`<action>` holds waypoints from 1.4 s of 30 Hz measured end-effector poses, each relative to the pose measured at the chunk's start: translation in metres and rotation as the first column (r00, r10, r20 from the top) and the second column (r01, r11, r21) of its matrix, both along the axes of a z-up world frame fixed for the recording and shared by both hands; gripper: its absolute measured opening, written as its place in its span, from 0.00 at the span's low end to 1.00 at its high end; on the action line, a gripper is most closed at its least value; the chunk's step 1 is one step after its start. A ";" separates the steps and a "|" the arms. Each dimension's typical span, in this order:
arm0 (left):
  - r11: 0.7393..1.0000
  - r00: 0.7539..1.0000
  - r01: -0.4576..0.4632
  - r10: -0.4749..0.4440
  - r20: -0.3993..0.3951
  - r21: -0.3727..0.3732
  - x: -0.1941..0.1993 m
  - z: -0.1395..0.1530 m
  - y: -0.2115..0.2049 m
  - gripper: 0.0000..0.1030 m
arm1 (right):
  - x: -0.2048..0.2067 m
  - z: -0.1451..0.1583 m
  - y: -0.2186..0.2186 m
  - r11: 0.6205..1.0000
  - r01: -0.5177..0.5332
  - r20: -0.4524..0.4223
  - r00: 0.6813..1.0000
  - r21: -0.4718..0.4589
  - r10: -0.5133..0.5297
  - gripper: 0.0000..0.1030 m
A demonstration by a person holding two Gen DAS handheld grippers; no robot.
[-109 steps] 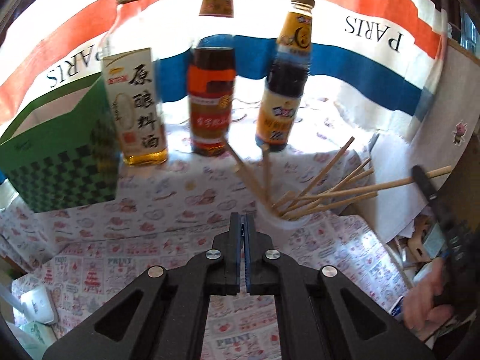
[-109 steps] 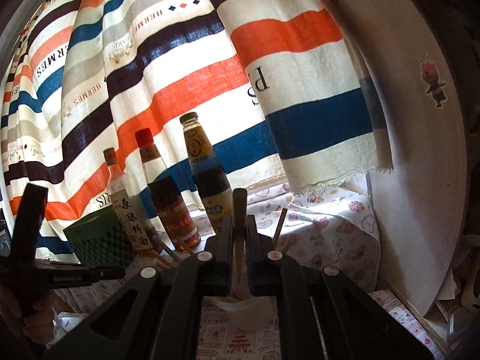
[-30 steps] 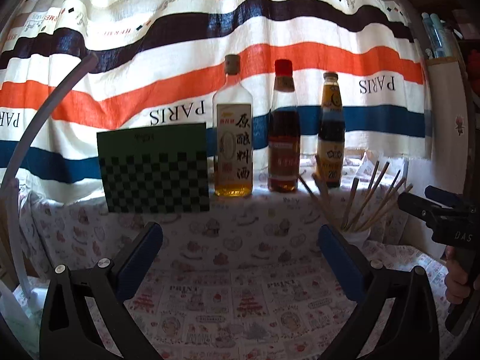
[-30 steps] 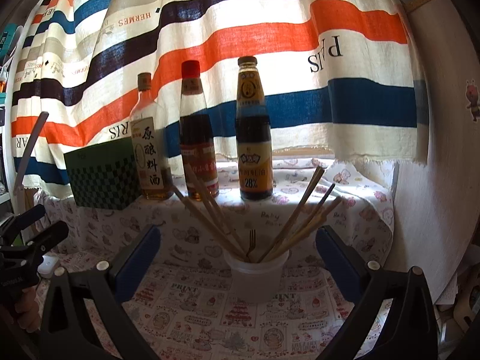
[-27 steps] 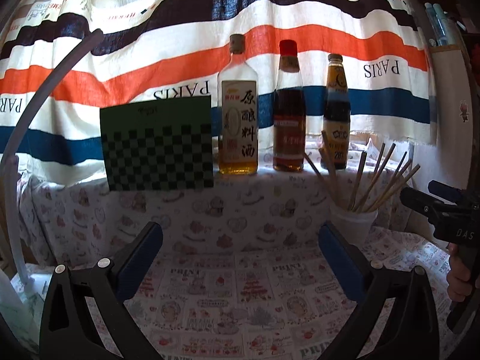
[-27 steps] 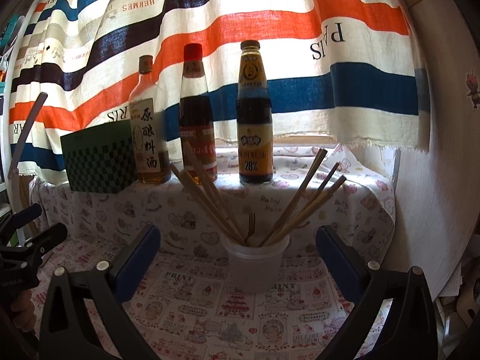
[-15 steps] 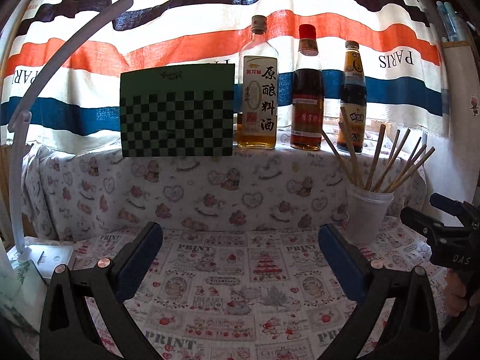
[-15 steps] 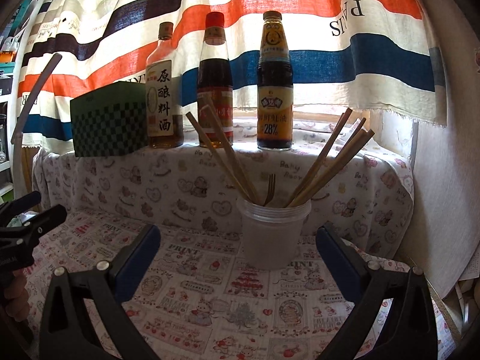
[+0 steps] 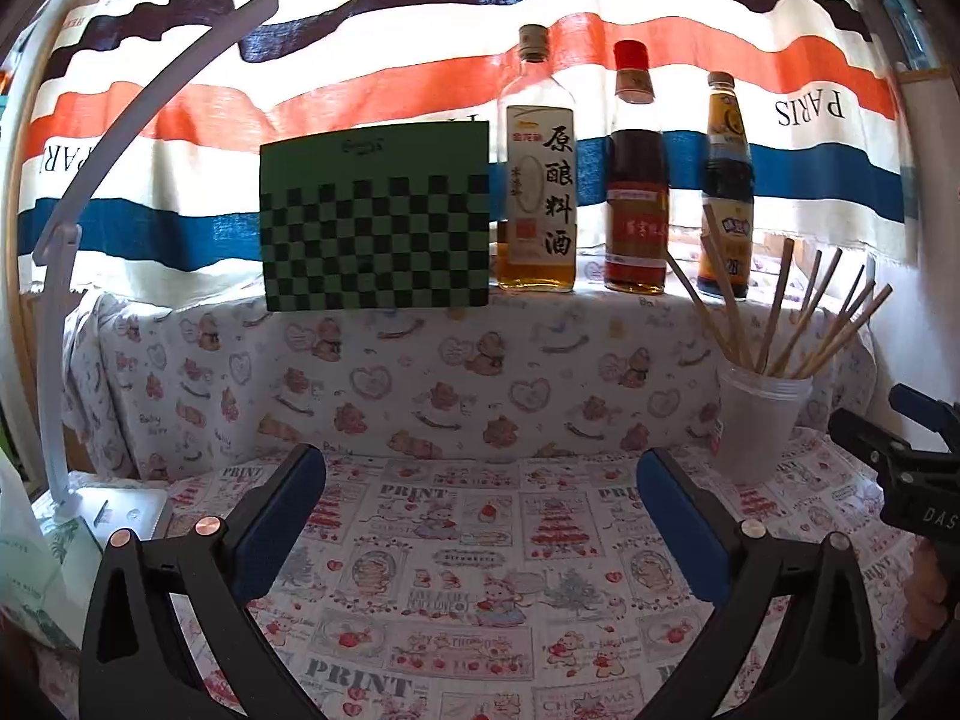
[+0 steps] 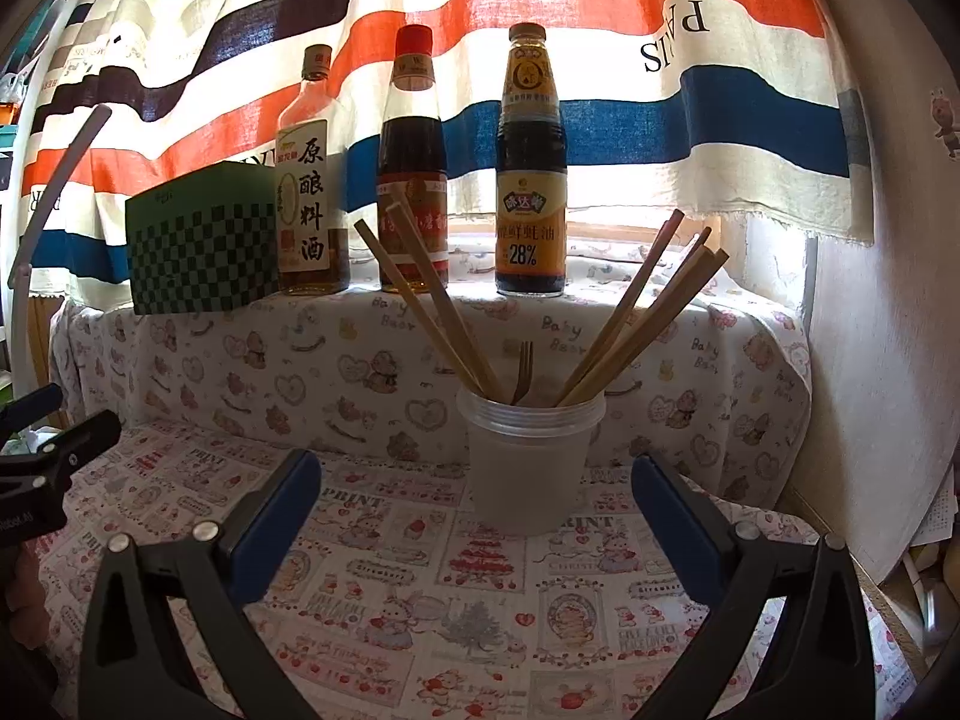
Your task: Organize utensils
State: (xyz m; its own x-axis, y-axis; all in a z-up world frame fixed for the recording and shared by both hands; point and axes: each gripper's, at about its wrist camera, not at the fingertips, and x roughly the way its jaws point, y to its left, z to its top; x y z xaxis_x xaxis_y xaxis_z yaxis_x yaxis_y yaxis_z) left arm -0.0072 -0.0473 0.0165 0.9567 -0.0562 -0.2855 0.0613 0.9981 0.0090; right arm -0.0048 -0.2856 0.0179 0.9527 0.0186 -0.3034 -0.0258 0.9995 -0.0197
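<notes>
Apparently the task is almost done: the chopsticks (image 10: 636, 312) and a fork (image 10: 523, 369) stand together in the cup (image 10: 528, 462), which sits near the back right of the surface (image 10: 420, 600). No utensil is visible lying loose. Both the left hand-held gripper (image 9: 480, 516) and the right hand-held gripper (image 10: 474, 510) are spread wide apart and empty, short of the cup.

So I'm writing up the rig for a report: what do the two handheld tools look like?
Both match. The left tool and right tool each have matte black angular arms with triangular cut-outs, round silver and copper-toned pivot bolts, and blue-padded fingers. The side of the right tool's body carries the white letters "DAS". No sleeves or cables show.
</notes>
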 end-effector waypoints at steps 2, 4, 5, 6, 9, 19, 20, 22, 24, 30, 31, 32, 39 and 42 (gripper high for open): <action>1.000 1.000 0.010 -0.010 -0.009 0.003 0.001 0.000 -0.001 1.00 | -0.001 0.001 0.000 1.000 0.004 -0.002 1.000 0.000 -0.004 1.00; 1.000 1.000 0.027 -0.027 -0.011 0.004 0.002 -0.001 -0.002 1.00 | -0.002 0.001 0.000 1.000 0.005 0.003 1.000 -0.001 -0.005 1.00; 1.000 1.000 0.028 -0.028 -0.010 0.004 0.001 -0.001 -0.002 1.00 | -0.003 0.001 0.000 1.000 0.005 0.004 1.000 -0.002 -0.005 1.00; 1.000 1.000 0.025 -0.025 -0.010 0.005 0.001 -0.001 -0.002 1.00 | -0.003 0.001 0.000 1.000 0.005 0.004 1.000 -0.004 -0.005 1.00; 1.000 1.000 0.016 -0.016 -0.012 0.002 0.002 -0.001 -0.001 1.00 | -0.002 0.002 0.001 1.000 0.003 0.002 1.000 -0.008 -0.003 1.00; 1.000 1.000 0.006 -0.006 -0.015 0.008 0.003 -0.001 -0.001 1.00 | 0.000 0.001 0.000 1.000 0.002 -0.004 1.000 -0.004 -0.002 1.00; 1.000 1.000 0.005 -0.005 -0.014 0.007 0.002 -0.001 -0.001 1.00 | 0.001 0.001 0.000 1.000 0.004 -0.006 1.000 -0.004 -0.004 1.00; 1.000 1.000 0.002 -0.002 -0.014 0.007 0.002 -0.001 -0.001 1.00 | 0.000 0.000 0.000 1.000 0.007 -0.006 1.000 -0.002 -0.007 1.00; 1.000 1.000 -0.001 0.001 -0.015 0.006 0.002 -0.001 -0.001 1.00 | 0.000 0.000 0.000 1.000 0.008 -0.006 1.000 -0.001 -0.008 1.00; 1.000 1.000 0.000 0.001 -0.015 0.007 0.003 -0.001 -0.001 1.00 | 0.001 0.000 0.000 1.000 0.009 -0.007 1.000 -0.002 -0.009 1.00; 1.000 1.000 -0.001 0.001 -0.016 0.007 0.003 -0.001 -0.001 1.00 | 0.001 0.000 0.000 1.000 0.009 -0.007 1.000 -0.002 -0.009 1.00; 1.000 1.000 -0.001 0.001 -0.016 0.008 0.003 -0.001 -0.001 1.00 | 0.001 0.000 0.000 1.000 0.010 -0.007 1.000 -0.002 -0.010 1.00; 1.000 1.000 -0.004 0.004 -0.017 0.009 0.003 -0.001 0.000 1.00 | 0.001 0.000 0.000 1.000 0.011 -0.008 1.000 -0.001 -0.011 1.00; 1.000 1.000 -0.003 0.004 -0.016 0.010 0.003 -0.001 0.000 1.00 | 0.001 0.000 0.000 1.000 0.010 -0.008 1.000 -0.001 -0.010 1.00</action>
State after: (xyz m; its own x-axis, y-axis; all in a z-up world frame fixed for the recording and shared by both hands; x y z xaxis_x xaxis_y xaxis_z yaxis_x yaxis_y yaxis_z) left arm -0.0045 -0.0472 0.0152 0.9522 -0.0500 -0.3012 0.0579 0.9982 0.0176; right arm -0.0039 -0.2857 0.0178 0.9504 0.0091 -0.3110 -0.0162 0.9997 -0.0203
